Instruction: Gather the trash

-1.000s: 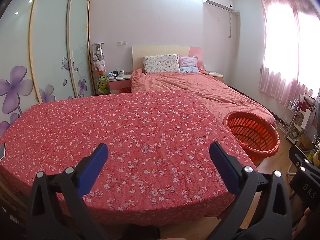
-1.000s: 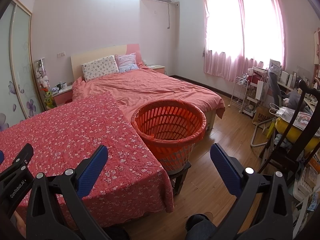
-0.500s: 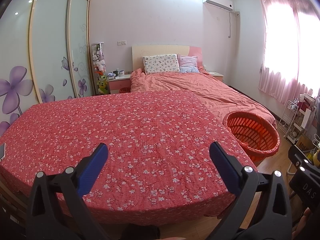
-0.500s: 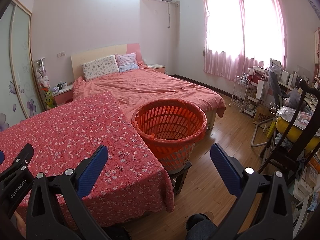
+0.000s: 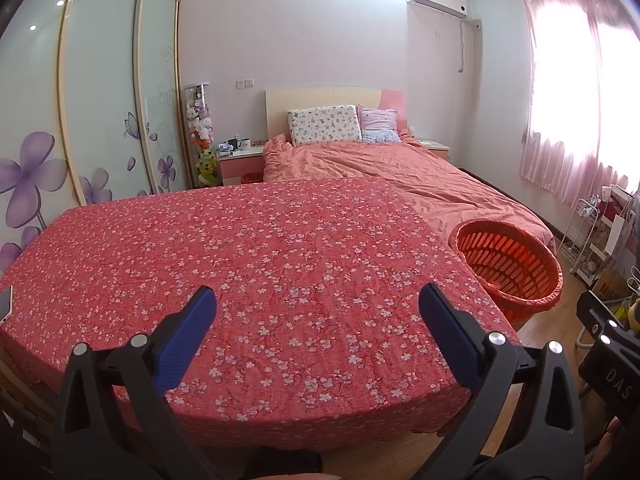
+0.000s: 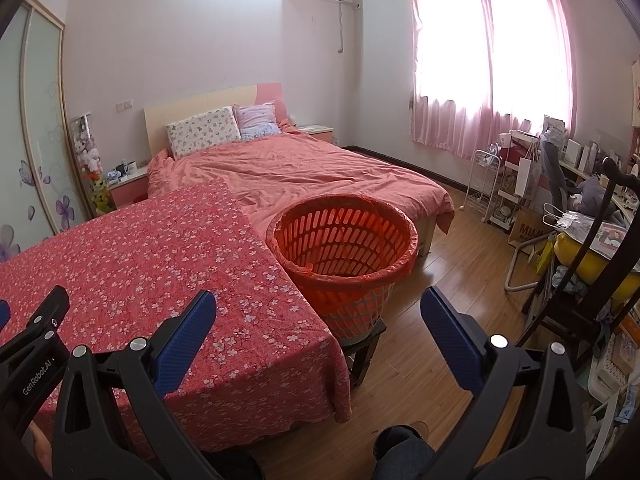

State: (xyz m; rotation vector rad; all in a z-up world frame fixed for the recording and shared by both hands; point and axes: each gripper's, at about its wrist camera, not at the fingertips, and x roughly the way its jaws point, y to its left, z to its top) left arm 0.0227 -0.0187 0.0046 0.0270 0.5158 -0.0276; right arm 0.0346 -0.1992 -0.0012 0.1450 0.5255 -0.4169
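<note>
Looking for trash and finding none on the flowered red surface [image 5: 280, 264]. Standing just beside its right edge, raised on a low stool [image 6: 362, 350]: orange basket [image 6: 344, 240], apparently empty, lined, probably set there as the bin within easy reach. Hovering over the near edge, left hand-held gripper [image 5: 316, 312] spread wide, empty. Right hand-held gripper [image 6: 318, 312] likewise apart, aimed toward the basket. Phone [image 5: 5, 305] at far left edge.

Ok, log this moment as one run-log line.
left gripper: open, empty, over red floral tablecloth | right gripper: open, empty | orange slatted plastic basket: beside table, looks empty | trash: none visible
</note>
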